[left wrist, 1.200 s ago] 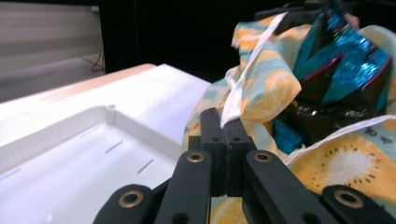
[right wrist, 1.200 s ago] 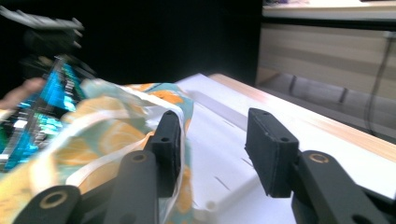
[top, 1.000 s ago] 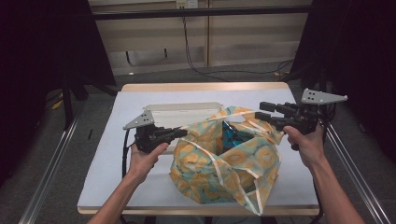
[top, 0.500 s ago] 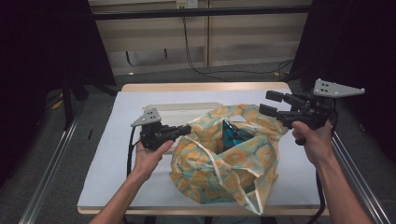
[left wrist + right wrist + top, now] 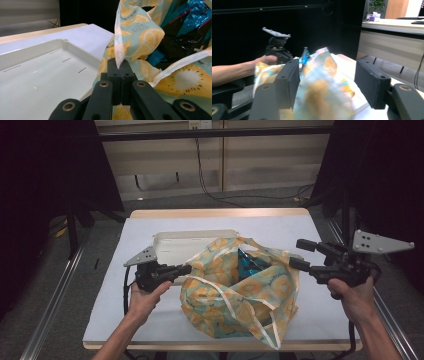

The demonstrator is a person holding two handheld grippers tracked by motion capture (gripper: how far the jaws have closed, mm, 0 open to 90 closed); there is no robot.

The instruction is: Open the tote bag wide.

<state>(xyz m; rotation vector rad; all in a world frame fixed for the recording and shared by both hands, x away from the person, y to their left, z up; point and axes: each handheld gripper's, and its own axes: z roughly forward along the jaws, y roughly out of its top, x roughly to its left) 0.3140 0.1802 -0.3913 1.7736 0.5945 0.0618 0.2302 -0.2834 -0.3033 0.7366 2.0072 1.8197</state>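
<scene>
Holding shiny blue packets, patterned bag (image 5: 240,295) gapes open

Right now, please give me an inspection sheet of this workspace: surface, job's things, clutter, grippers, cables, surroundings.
Surface: table under a white cover, wooden edge at the far side.
Job's things: patterned bag lying open in the middle, something shiny blue and black inside; white tray behind it, touching the bag.
Clutter: nothing seen.
Grippers: left gripper has its jaws shut on the bag's edge; right gripper stands beside the bag, its jaws have just been opening, nothing between them.
Cables: left gripper's cable hangs over the table's near edge; a black cable on the floor beyond.
Surroundings: dark curtains at both sides, wooden panels behind, metal rails along the floor.
</scene>
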